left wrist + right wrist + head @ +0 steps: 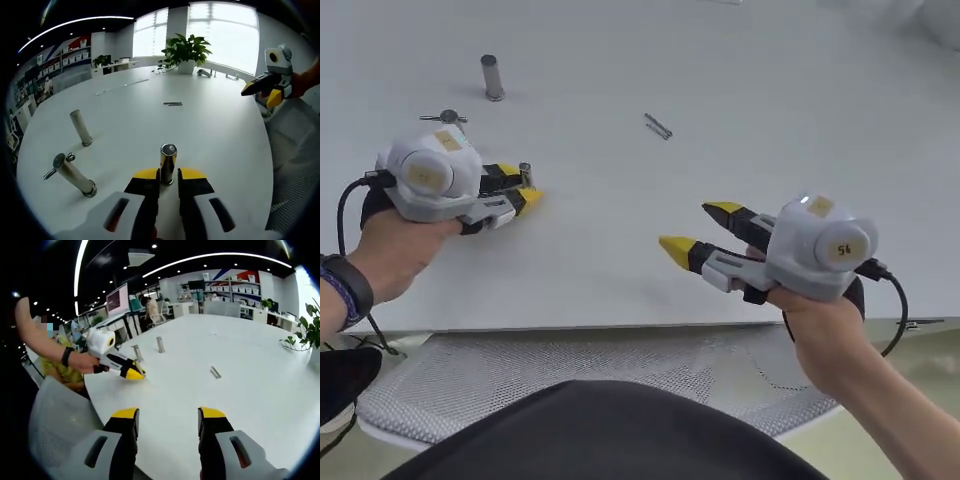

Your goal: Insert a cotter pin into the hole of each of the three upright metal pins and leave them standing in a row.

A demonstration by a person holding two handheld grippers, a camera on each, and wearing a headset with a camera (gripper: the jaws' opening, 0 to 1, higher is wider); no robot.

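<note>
In the head view, on the white bench [740,60], the left gripper [525,193] is clenched on a short shiny steel pin [525,173]. It grips the pin low down, so the pin stands upright with its top free. The hold looks meant to steady the pin while a cotter pin goes through its hole. Beyond it a tall grey steel pin [492,77] stands apart and bare. Between the two is a third steel pin [447,117], with a fitted cotter pin [428,118] across its top. By that count, one pin of three appears done. A loose cotter pin [658,126] lies flat in mid-bench, well apart from all three pins. The right gripper [700,227] hovers near the front edge, jaws spread with nothing between them. It points roughly toward the loose cotter pin, so fetching it is probably the step in hand.

In the left gripper view, the two jaws press on either side of the short shiny steel pin [168,161] near its foot. I cannot make out its hole. To the left, the third steel pin [74,175] looks tilted, which may be the lens. The fitted cotter pin [50,173] sticks out beside its head. The tall grey steel pin [80,127] stands farther back, and the loose cotter pin [172,103] lies beyond them all.

In the right gripper view, the gripper's own jaws stand wide apart over bare bench. The loose cotter pin [215,372] lies ahead, a little to the right. It lies flat, so picking it up will likely need a low, careful pinch.
</note>
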